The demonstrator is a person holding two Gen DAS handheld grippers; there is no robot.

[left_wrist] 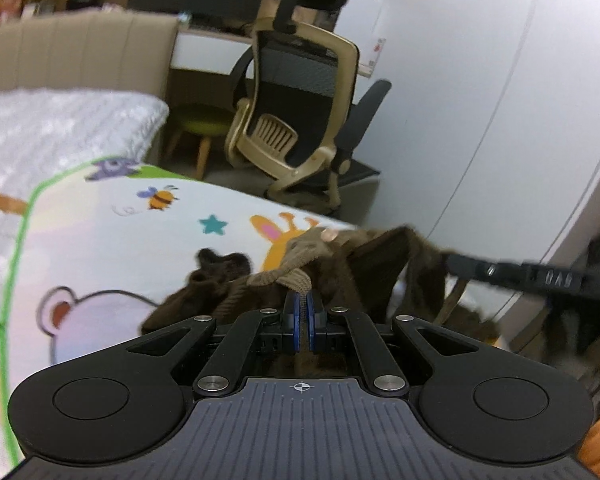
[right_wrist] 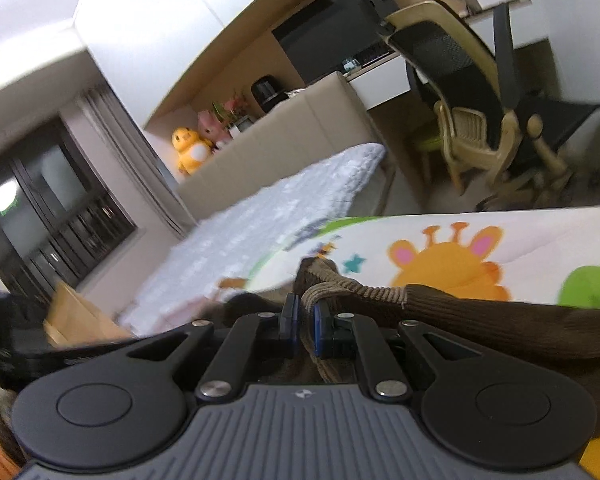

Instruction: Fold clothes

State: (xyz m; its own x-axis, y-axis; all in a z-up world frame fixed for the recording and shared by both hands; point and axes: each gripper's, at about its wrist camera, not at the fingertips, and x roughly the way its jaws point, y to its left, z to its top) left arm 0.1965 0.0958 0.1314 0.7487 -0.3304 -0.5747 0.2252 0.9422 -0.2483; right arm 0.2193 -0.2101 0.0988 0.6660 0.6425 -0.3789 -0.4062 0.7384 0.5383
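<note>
One bed carries one cartoon-printed mat, one brown knitted garment raised above it. Stretched sideways between two grippers, its ribbed edge runs across. Left gripper is clamped on that edge; right gripper likewise pinches the ribbing.

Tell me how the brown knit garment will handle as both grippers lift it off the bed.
The brown knit garment is probably floppy: it sags between the left gripper and the right gripper. Its ribbed edge bunches where pinched, so it should grip well. It looks thick, likely heavyish.
</note>
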